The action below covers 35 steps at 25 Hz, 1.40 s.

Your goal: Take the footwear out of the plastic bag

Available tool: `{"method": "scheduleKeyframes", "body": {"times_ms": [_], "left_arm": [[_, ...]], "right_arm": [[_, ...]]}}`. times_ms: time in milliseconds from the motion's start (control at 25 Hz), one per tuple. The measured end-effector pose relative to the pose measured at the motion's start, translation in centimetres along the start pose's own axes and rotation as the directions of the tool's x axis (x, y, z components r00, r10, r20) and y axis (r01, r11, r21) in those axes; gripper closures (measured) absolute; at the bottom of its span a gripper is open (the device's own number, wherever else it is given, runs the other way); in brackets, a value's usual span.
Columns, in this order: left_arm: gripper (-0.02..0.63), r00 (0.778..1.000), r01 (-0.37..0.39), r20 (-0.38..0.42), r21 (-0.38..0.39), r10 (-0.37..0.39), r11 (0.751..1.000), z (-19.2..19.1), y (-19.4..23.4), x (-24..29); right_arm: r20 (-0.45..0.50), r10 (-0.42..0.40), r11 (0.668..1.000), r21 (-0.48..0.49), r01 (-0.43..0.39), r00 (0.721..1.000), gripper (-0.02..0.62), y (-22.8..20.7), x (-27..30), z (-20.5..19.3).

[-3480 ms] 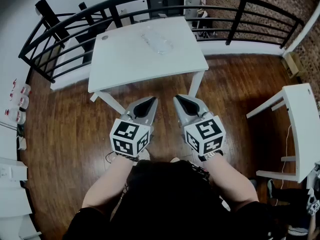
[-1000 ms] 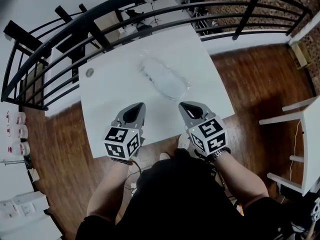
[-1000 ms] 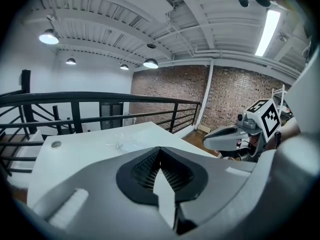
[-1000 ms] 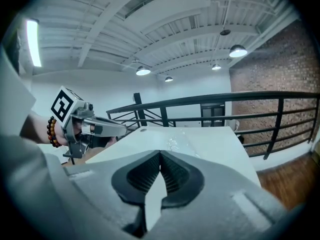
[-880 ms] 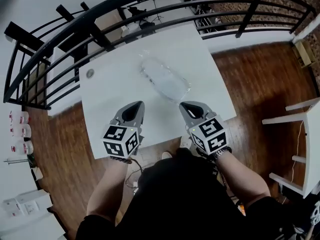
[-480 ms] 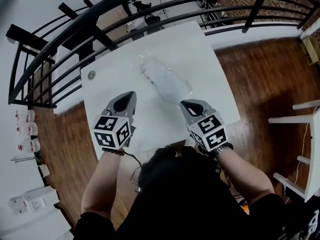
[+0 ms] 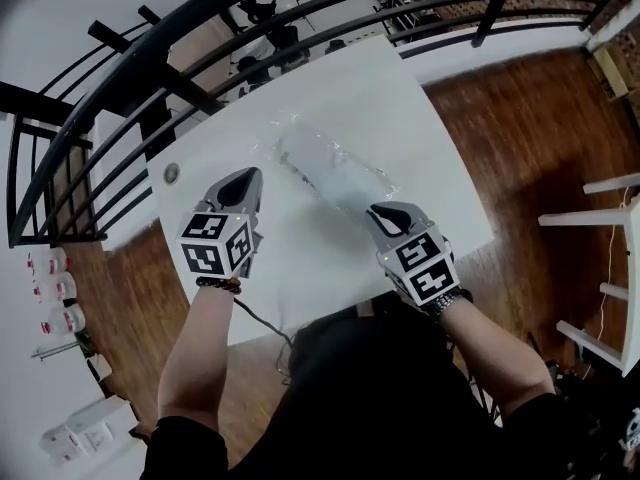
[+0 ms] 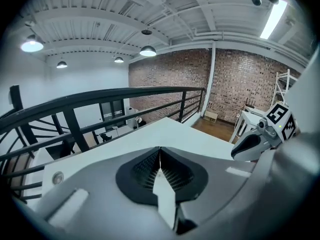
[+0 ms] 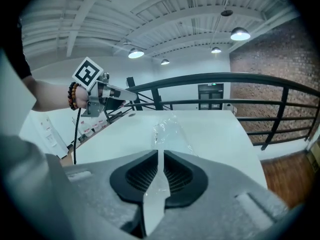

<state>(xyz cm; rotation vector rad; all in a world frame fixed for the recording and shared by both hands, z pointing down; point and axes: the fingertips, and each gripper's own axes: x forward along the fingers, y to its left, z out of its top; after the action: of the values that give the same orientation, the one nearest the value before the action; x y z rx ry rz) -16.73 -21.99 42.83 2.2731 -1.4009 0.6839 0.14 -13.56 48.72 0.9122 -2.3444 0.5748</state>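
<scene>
On a white table [image 7: 440, 148], the bag [image 7: 335, 173] is lying diagonally, far-left to near-right; the right gripper [image 7: 382, 214], jaws opening and empty, is hovering beside its near end. The left gripper [image 7: 244, 178] is hanging shut, farther off.

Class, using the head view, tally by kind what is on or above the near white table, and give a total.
Grippers: 2 (left gripper shut; right gripper opening, nothing between its jaws)
Plastic bag: 1
Round disc: 1
Total: 4
</scene>
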Motion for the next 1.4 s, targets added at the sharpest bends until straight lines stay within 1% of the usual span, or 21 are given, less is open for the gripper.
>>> {"method": "scheduleKeyframes", "body": {"times_ms": [200, 320, 480, 760, 880, 1040, 1280, 1400], "left_arm": [[0.581, 0.999, 0.012, -0.043, -0.015, -0.013, 1.0, -0.8, 3.9, 3.9], [0.571, 0.997, 0.026, -0.07, -0.01, -0.026, 1.0, -1.0, 5.6, 6.2], [0.552, 0.992, 0.046, -0.12, 0.019, -0.043, 0.999, -1.2, 6.8, 9.1], [0.551, 0.976, 0.063, -0.211, 0.056, -0.05, 0.996, -2.7, 8.3, 13.1], [0.551, 0.967, 0.077, -0.25, 0.072, -0.057, 0.994, -3.4, 8.2, 14.3], [0.541, 0.953, 0.098, -0.294, 0.07, -0.073, 0.993, -4.5, 8.2, 15.2], [0.541, 0.939, 0.125, -0.328, 0.057, -0.1, 0.99, -5.6, 8.6, 15.1], [0.541, 0.927, 0.155, -0.355, 0.061, -0.123, 0.986, -6.4, 8.5, 14.8]], "right_arm": [[-0.077, -0.049, 0.999, -0.009, 0.048, 0.996, 0.557, -0.7, 2.4, -0.8], [-0.111, -0.079, 0.997, -0.019, 0.077, 0.991, 0.538, -1.3, 3.7, -0.9], [-0.152, -0.107, 0.994, -0.04, 0.102, 0.982, 0.52, -1.6, 4.7, -1.4], [-0.216, -0.126, 0.991, -0.065, 0.114, 0.968, 0.514, -2.0, 6.0, -2.9], [-0.238, -0.129, 0.991, -0.074, 0.115, 0.963, 0.514, -2.2, 6.1, -3.6], [-0.251, -0.127, 0.99, -0.088, 0.108, 0.96, 0.514, -2.3, 6.3, -4.0], [-0.272, -0.114, 0.989, -0.121, 0.084, 0.956, 0.514, -2.5, 6.2, -4.6], [-0.275, -0.113, 0.987, -0.142, 0.076, 0.955, 0.514, -2.7, 6.3, -5.0]]}}
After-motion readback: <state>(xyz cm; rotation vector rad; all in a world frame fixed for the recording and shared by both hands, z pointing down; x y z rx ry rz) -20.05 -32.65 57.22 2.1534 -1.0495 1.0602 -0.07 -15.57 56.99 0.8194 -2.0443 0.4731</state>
